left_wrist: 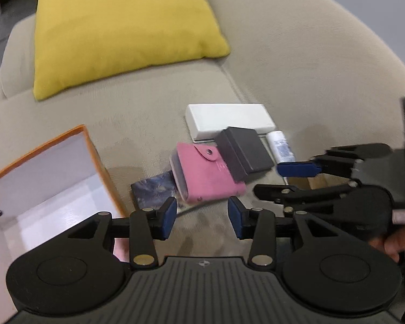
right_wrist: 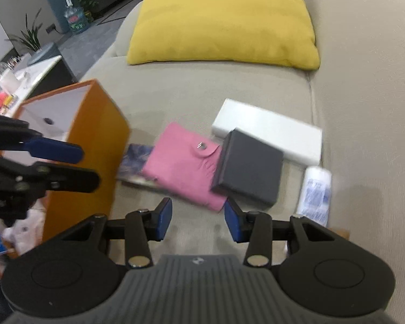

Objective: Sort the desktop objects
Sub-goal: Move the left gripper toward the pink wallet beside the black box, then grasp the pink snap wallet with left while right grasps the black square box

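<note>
A pink snap wallet [left_wrist: 206, 174] [right_wrist: 182, 163] lies on the beige sofa seat, over a dark patterned card [left_wrist: 154, 191] [right_wrist: 136, 159]. A dark grey box [left_wrist: 243, 155] [right_wrist: 249, 166] leans on the wallet's right side. Behind it lies a white box [left_wrist: 228, 120] [right_wrist: 270, 132], and a small white bottle [left_wrist: 280, 145] [right_wrist: 314, 191] lies to the right. An orange box with a white inside [left_wrist: 40, 178] [right_wrist: 89, 145] stands open at the left. My left gripper [left_wrist: 201, 220] is open and empty, just short of the wallet. My right gripper [right_wrist: 198, 222] is open and empty near the wallet's front edge.
A yellow cushion [left_wrist: 121, 29] [right_wrist: 226, 19] rests at the back of the sofa. The sofa backrest [right_wrist: 370, 81] rises on the right. A low table with small items [right_wrist: 19, 81] and plants stand beyond the sofa's left end.
</note>
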The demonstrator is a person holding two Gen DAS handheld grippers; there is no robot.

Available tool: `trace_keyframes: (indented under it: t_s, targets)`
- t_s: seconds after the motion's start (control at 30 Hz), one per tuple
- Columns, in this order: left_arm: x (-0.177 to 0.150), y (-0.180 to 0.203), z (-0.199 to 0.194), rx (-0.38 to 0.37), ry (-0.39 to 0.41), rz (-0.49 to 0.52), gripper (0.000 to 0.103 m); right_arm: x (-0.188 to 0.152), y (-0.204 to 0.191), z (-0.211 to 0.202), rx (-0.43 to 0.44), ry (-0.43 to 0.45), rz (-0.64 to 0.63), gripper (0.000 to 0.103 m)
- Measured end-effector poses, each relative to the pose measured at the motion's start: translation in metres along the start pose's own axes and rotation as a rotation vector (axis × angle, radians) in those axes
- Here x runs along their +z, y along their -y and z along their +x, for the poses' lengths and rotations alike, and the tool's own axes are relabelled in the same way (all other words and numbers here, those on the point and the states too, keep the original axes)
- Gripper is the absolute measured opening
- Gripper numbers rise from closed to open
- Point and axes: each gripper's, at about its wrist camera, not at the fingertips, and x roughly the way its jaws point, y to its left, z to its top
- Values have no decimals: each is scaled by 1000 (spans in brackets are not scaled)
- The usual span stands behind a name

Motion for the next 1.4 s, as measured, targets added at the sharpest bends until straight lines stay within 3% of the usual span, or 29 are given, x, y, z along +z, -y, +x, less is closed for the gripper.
trace_keyframes:
  t_s: [0.07, 0.17, 0.33, 0.43, 0.53, 0.73, 0.87, 1.0, 1.2, 1.4]
  targets:
    - [10, -1, 16, 13, -28, -26, 56, 3, 8, 7, -24, 3, 7, 45]
    - [21, 0, 37, 36, -77, -53, 58, 9, 24, 17, 6, -1, 59, 46]
    - [36, -2, 66, 76, -162, -95, 58, 15, 26, 36, -5, -16, 37, 64]
    - [37, 1, 82, 114, -198, -81, 58, 16, 28, 47, -9, -45, 25, 69]
    - [36, -1, 92, 87, -231, -106, 58, 18, 30, 51, 4, -50, 11, 75]
    - [35, -1, 94, 76, -213, -131, 57, 20, 32, 64, -20, -91, -16, 81]
    - [37, 6, 79, 69, -142, -113, 41, 19, 42, 64, -13, -92, 30, 79]
    - [41, 15, 63, 31, -87, -90, 31, 14, 52, 53, 24, -77, 98, 70]
    - [49, 36, 61, -42, -83, -65, 29, 8, 70, 27, 67, -43, 205, 48]
    - [50, 52, 79, -37, -92, -38, 24, 8, 78, 16, -29, -19, 202, 47]
